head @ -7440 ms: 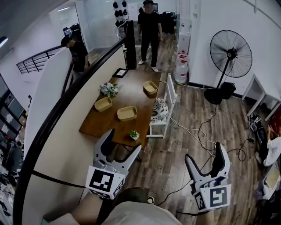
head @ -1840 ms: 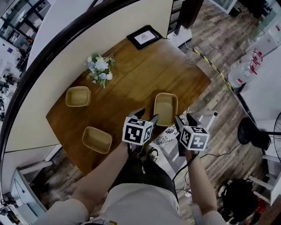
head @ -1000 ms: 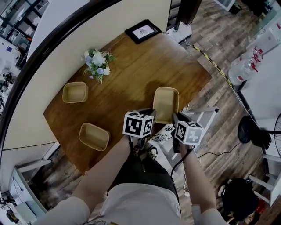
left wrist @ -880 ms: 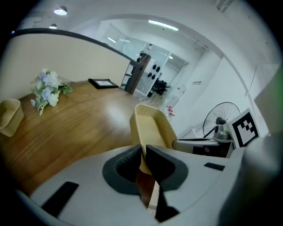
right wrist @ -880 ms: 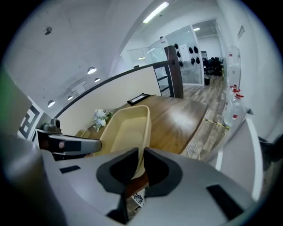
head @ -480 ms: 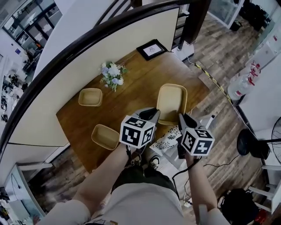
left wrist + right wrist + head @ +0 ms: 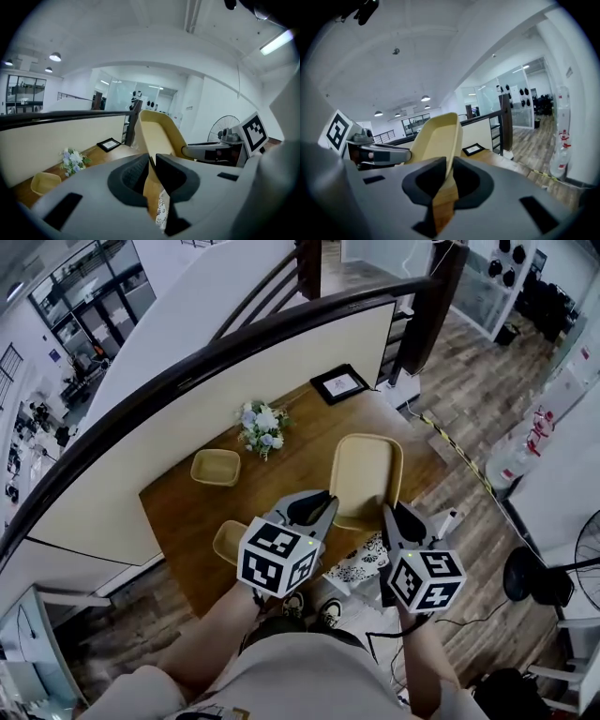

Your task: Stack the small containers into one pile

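Table (image 7: 300, 460) of wood bears flowers (image 7: 262, 427), small container (image 7: 216, 467); plank floor (image 7: 478, 409) around.

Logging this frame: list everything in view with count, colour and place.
held container: 1, tan, up above the table's right side, gripped by its near rim
other containers: 2, tan, on the table; one near the flowers, one at the front edge, partly hidden
table: 1, brown wood, against the partition
flowers: 1 bunch, white and blue, back of table
picture frame: 1, black, far corner
chair: 1, patterned cushion, beside the table, mostly hidden
left gripper: grey, shut on the held container
right gripper: grey, shut on it too
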Demonstrator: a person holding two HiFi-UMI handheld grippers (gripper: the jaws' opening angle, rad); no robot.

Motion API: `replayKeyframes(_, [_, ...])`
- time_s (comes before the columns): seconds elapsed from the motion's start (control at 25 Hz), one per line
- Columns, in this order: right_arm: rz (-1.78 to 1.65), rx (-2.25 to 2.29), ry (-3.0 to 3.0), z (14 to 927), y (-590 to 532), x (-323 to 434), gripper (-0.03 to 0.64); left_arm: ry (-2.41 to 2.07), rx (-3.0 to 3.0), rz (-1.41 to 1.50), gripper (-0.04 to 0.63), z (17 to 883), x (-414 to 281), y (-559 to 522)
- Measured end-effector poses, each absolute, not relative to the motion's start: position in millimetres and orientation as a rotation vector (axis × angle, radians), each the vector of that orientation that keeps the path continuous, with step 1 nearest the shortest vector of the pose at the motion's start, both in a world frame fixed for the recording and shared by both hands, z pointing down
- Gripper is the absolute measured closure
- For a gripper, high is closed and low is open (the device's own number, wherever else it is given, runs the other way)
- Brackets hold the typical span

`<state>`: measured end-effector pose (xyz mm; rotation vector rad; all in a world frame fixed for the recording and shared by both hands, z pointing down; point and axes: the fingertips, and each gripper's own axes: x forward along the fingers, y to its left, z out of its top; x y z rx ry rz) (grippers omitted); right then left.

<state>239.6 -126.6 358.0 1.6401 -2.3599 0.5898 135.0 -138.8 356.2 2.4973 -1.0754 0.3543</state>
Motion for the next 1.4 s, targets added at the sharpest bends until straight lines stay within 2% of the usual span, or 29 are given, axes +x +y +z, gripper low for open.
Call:
replayKeyframes(0.72, [0.612,1.543,-2.406,356.1,-125.2,213.8,0.578,-1.145,2.430,0.282,0.543,352.1,107.6,-118.4])
replayKeyframes(1.0, [0.577,1.322,-2.468,371.0,-144.7,157.7,0.589,-1.313,2.267,0.225,0.543,370.9,54.8,-112.0])
replayKeyframes(1.4, [0.565,0.908,-2.451,445.9,-141.5,40.3,0.591,-1.552,1.904,0.194,0.540,437.8,-43.9,-73.2])
